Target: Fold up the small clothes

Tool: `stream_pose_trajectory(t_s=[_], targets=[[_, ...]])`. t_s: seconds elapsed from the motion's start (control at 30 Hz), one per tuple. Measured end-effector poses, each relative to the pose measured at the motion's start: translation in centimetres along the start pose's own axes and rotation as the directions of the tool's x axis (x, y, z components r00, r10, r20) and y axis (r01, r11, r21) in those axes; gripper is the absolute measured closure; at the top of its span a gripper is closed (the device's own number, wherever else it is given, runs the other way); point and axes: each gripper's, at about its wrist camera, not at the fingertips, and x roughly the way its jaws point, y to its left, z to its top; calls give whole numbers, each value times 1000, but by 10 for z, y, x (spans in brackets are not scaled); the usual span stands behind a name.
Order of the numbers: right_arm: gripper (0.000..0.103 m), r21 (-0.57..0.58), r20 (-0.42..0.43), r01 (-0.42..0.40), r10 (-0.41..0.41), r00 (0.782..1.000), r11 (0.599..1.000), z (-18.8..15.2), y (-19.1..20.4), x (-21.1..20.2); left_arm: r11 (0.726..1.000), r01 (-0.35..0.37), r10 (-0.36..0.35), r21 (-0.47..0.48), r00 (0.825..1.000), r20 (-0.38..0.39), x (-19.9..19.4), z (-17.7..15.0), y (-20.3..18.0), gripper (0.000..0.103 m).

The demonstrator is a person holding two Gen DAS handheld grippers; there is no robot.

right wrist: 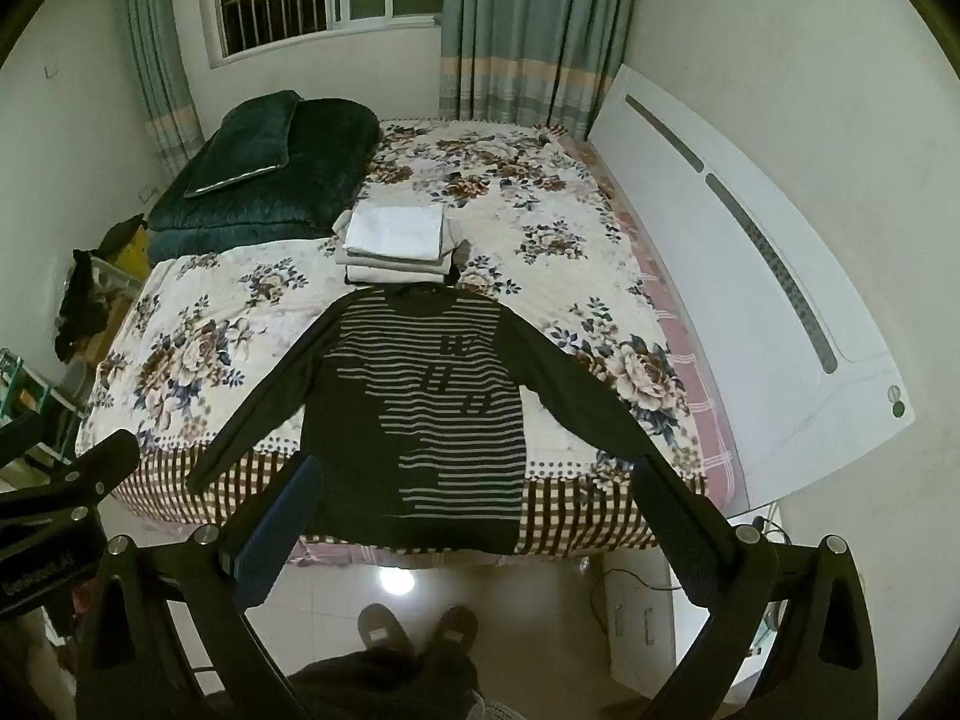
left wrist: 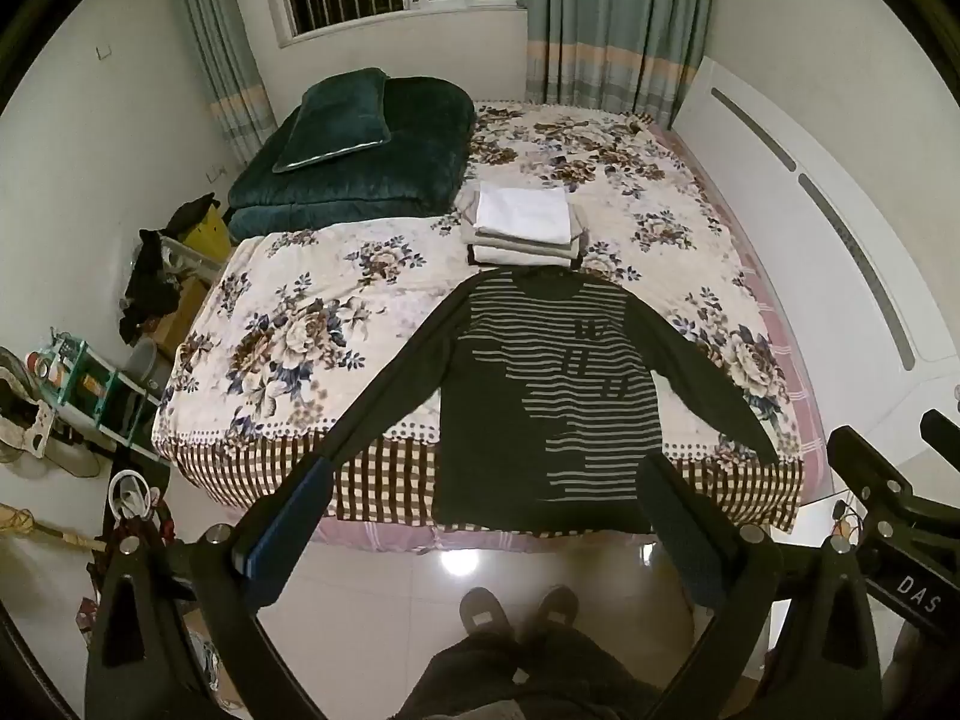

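Observation:
A dark long-sleeved sweater [left wrist: 540, 396] [right wrist: 432, 414] with pale stripes lies flat, front up, on the bed, both sleeves spread out and its hem hanging over the near edge. Behind its collar sits a stack of folded pale clothes [left wrist: 522, 222] [right wrist: 399, 237]. My left gripper [left wrist: 489, 480] hovers open above the floor in front of the bed, nothing between its fingers. My right gripper [right wrist: 477, 483] is likewise open and empty, held back from the hem. Each gripper's body shows at the edge of the other's view.
The bed carries a floral cover [left wrist: 312, 324] [right wrist: 198, 330], with a folded dark green quilt and pillow [left wrist: 360, 150] [right wrist: 270, 174] at the far left. A white headboard [right wrist: 738, 276] runs along the right. Cluttered shelves [left wrist: 90, 384] stand left of the bed. A person's slippered feet [left wrist: 516, 609] stand on the tiled floor.

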Motion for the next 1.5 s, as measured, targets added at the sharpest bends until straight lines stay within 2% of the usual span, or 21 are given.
stream_pose_trajectory(t_s=[0.8,0.9,1.13,1.5], targets=[[0,5,-5,-10,10,1000,1000,9,-1,0,1000,12,-12,-3,1000,4,1,1,0,0],[0,5,-6,-10,10,1000,1000,15,1,2,1000,13,-13,-3,1000,3,-1,11,-4,0],[0,5,-2,-10,10,1000,1000,11,1,1,1000,14,-13,-4,1000,8,-2,8,-3,0],[0,-5,0,-18,18,1000,1000,25,7,0,1000,17,-16,-6,1000,12,-2,7,-2,0]])
